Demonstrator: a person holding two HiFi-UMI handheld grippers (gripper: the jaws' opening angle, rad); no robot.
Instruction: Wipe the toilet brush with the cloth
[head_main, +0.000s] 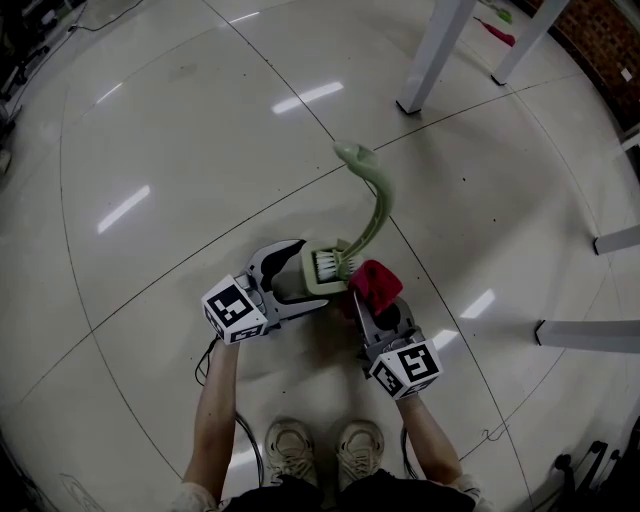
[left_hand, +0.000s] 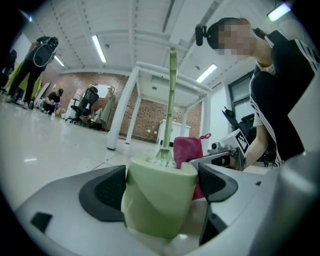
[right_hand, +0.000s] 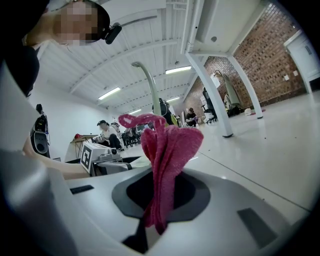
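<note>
A pale green toilet brush (head_main: 372, 205) stands upright in its green holder (head_main: 325, 272) on the shiny floor, its curved handle rising away from me. My left gripper (head_main: 305, 270) brackets the holder (left_hand: 157, 200) with its jaws at their widest. The dark pads (left_hand: 107, 192) sit close beside the holder's walls without squeezing them. In the left gripper view, white bristles (left_hand: 162, 161) show at the holder's rim. My right gripper (head_main: 368, 300) is shut on a bunched red cloth (head_main: 376, 283), held against the brush's lower handle just right of the holder. The cloth (right_hand: 165, 155) sticks up between the pads.
White table legs (head_main: 432, 55) stand on the floor beyond the brush, and more white frame bars (head_main: 590, 335) lie to the right. My shoes (head_main: 290, 445) are just behind the grippers. People and chairs (left_hand: 87, 102) are far off by a brick wall.
</note>
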